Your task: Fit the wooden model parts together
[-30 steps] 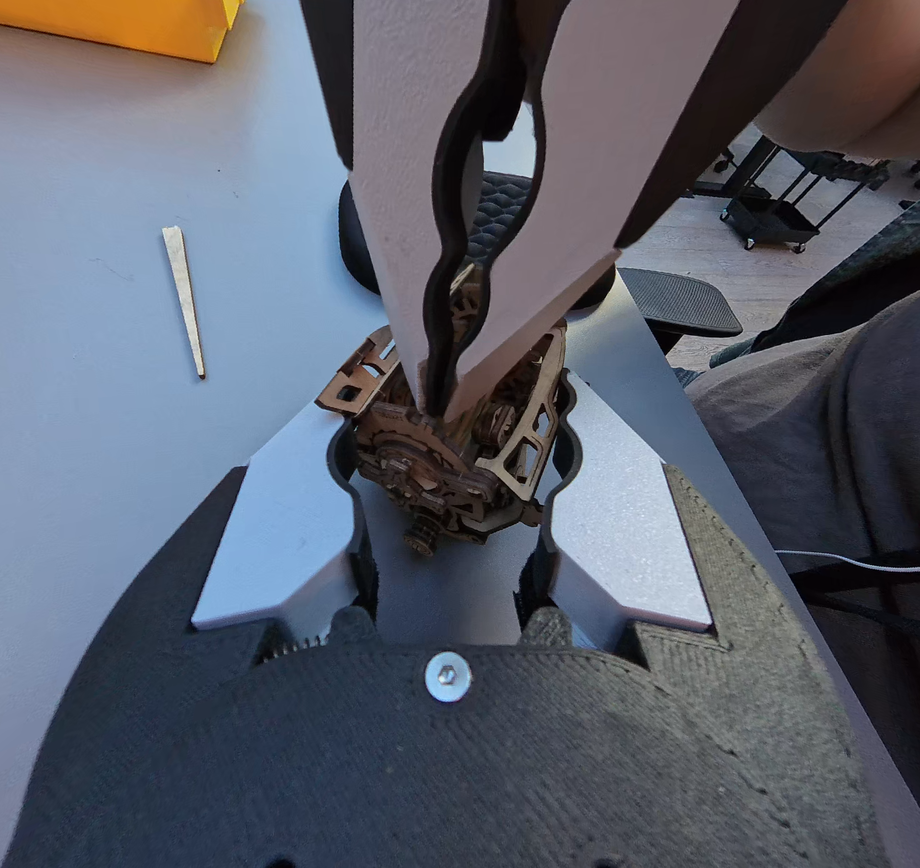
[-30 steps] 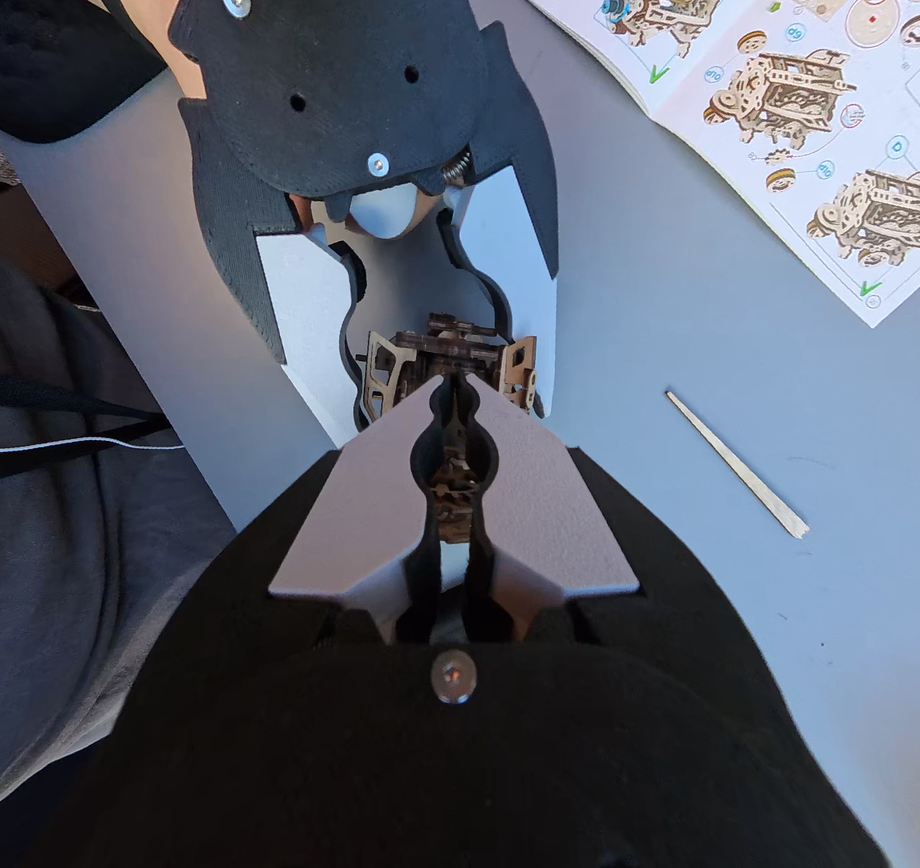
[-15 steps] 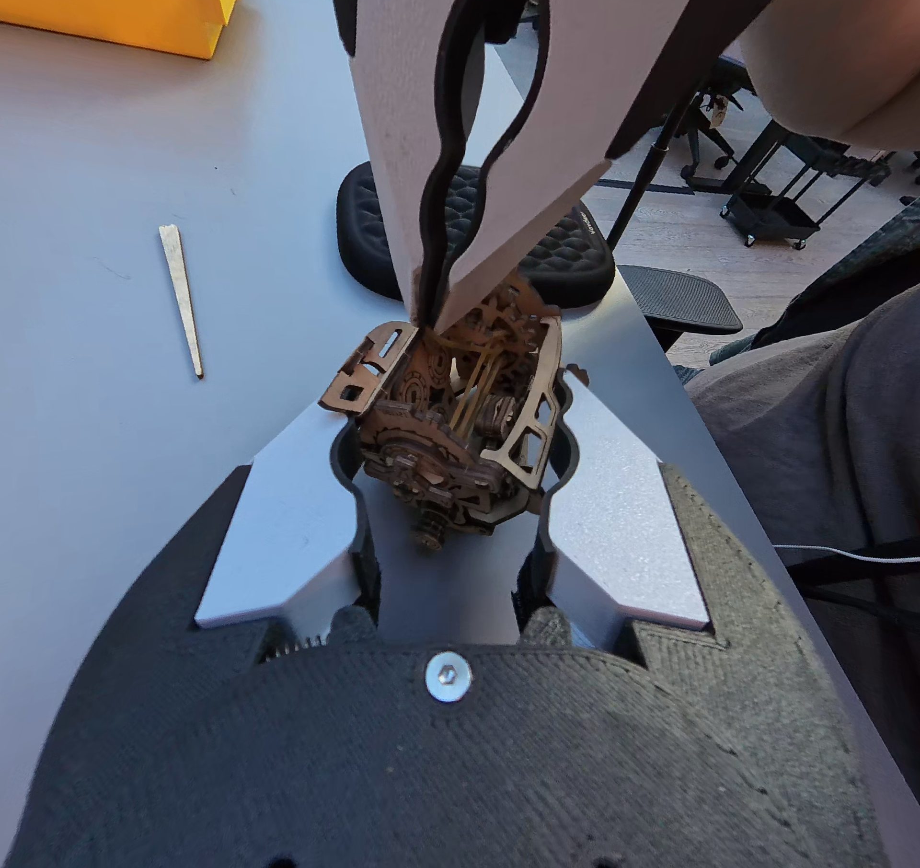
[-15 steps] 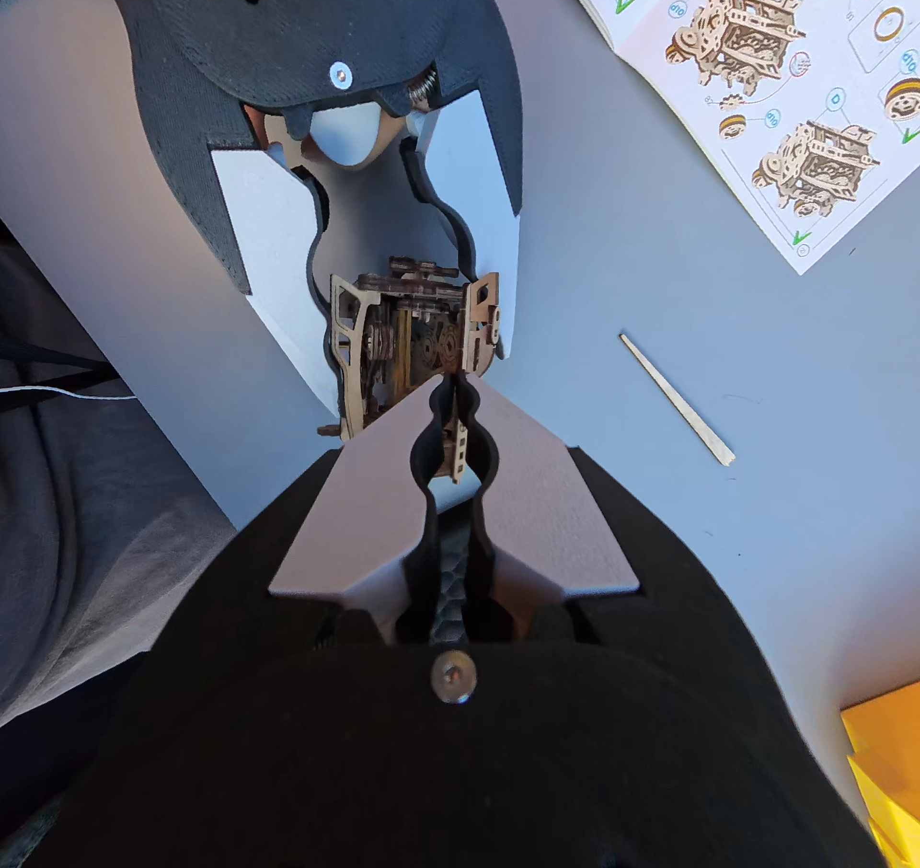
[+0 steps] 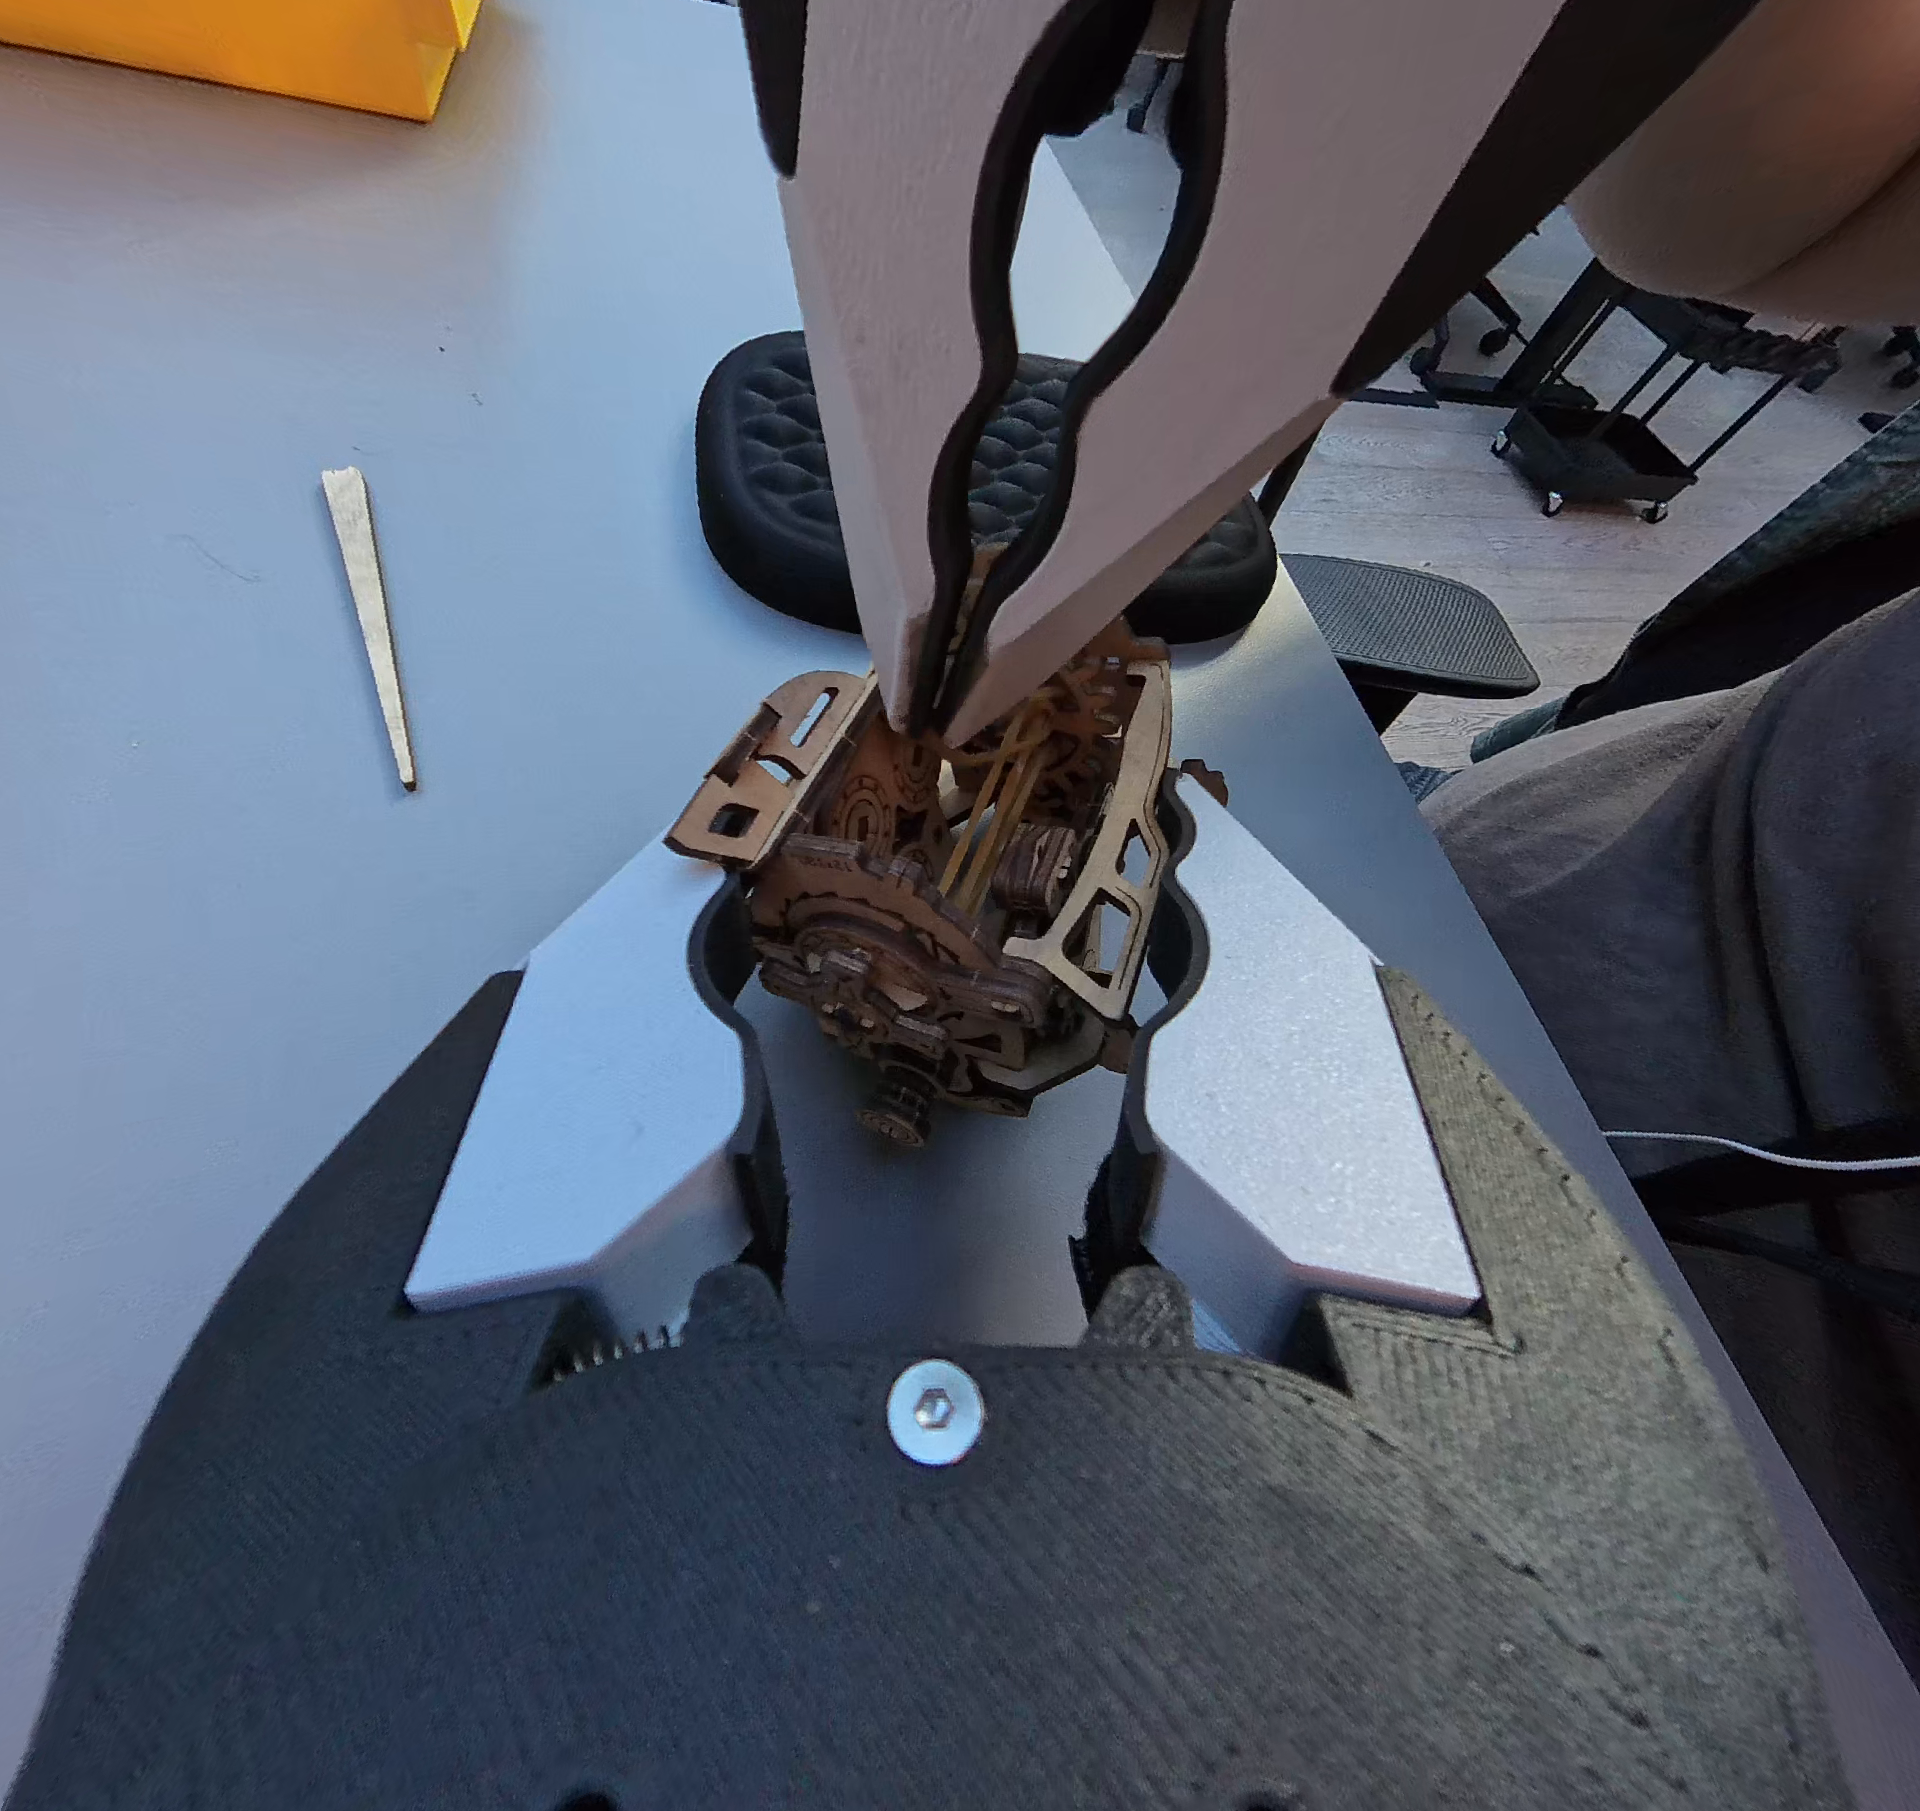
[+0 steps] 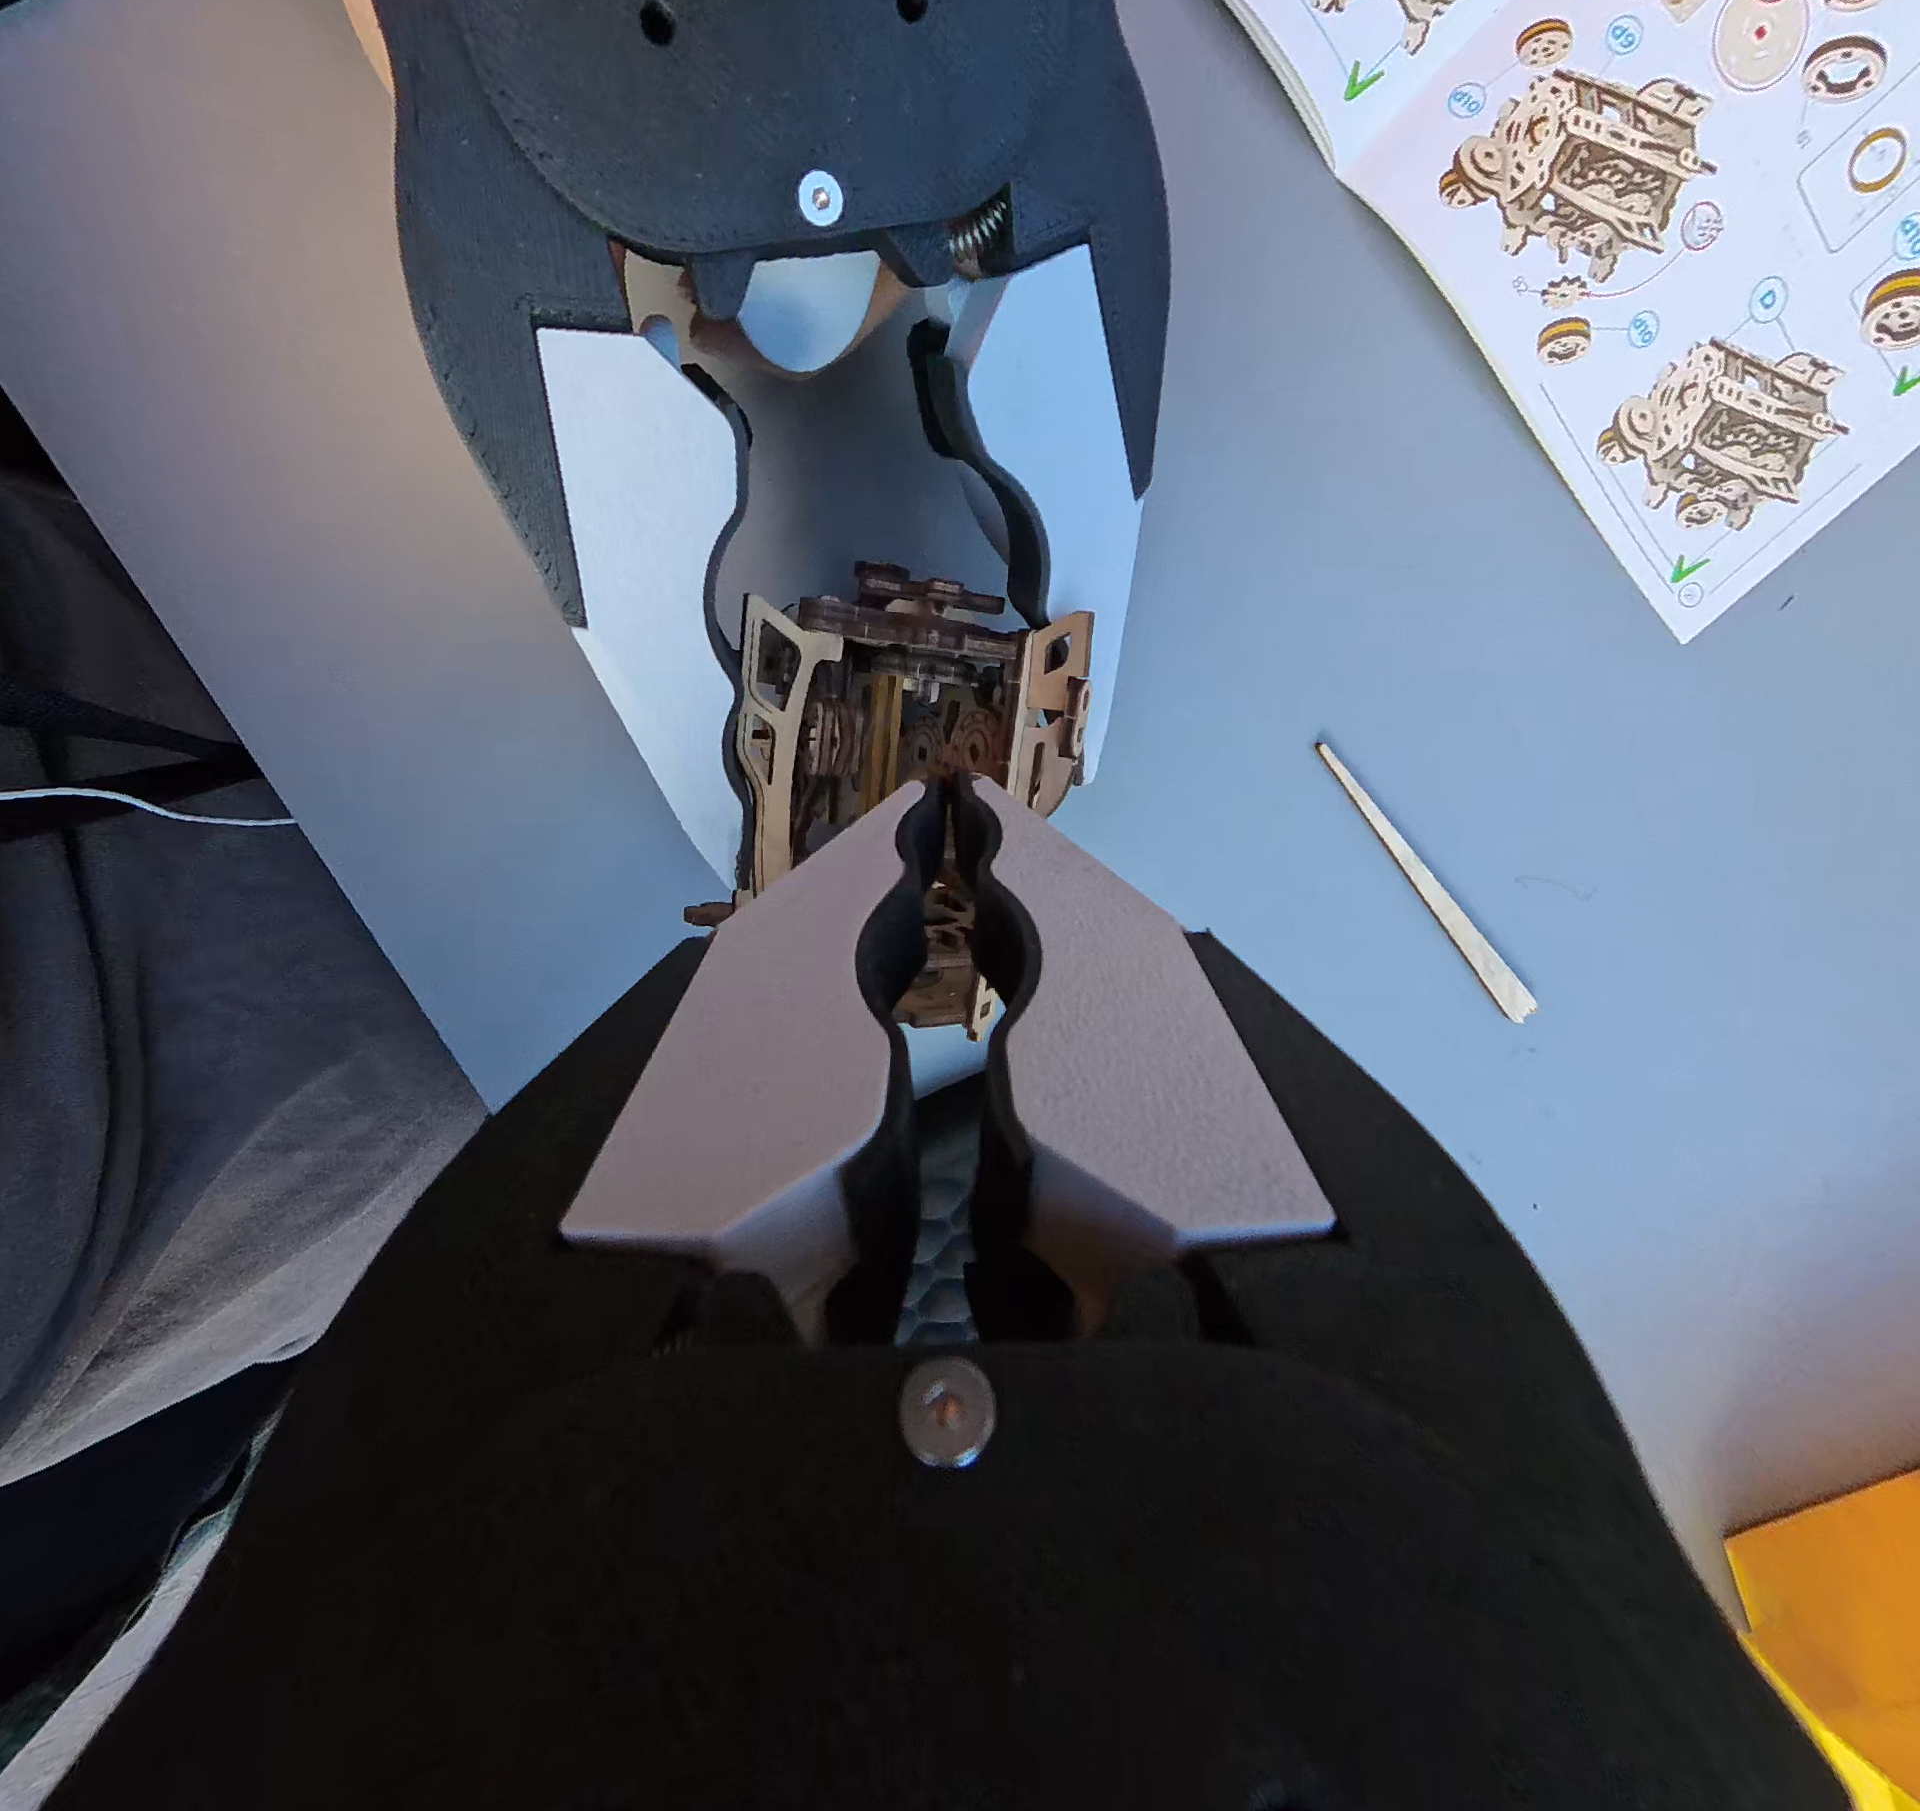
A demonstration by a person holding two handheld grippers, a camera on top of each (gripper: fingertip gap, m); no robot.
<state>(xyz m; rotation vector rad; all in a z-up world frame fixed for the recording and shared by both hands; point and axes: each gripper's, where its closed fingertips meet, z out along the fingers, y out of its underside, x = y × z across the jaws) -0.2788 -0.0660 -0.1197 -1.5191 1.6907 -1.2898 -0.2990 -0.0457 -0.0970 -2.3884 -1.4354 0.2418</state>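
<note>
Wooden model (image 5: pixel 966 888) clamped between the wide-set pads of the left hand-held gripper (image 5: pixel 951 930) above the counter (image 5: pixel 260 411) edge, steadied for the pinched-shut right hand-held gripper (image 5: pixel 928 722) probing its top.

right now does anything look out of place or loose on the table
Only the thin wooden stick, lying alone on the table apart from the wooden model held by the left gripper. Nothing looks spilled or broken.

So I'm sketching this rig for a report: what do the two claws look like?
Both match: the left claw and right claw each have pale grey angular fingers lined with wavy black pads, set in a textured black body with a silver hex screw. The person wears grey clothing.
</note>
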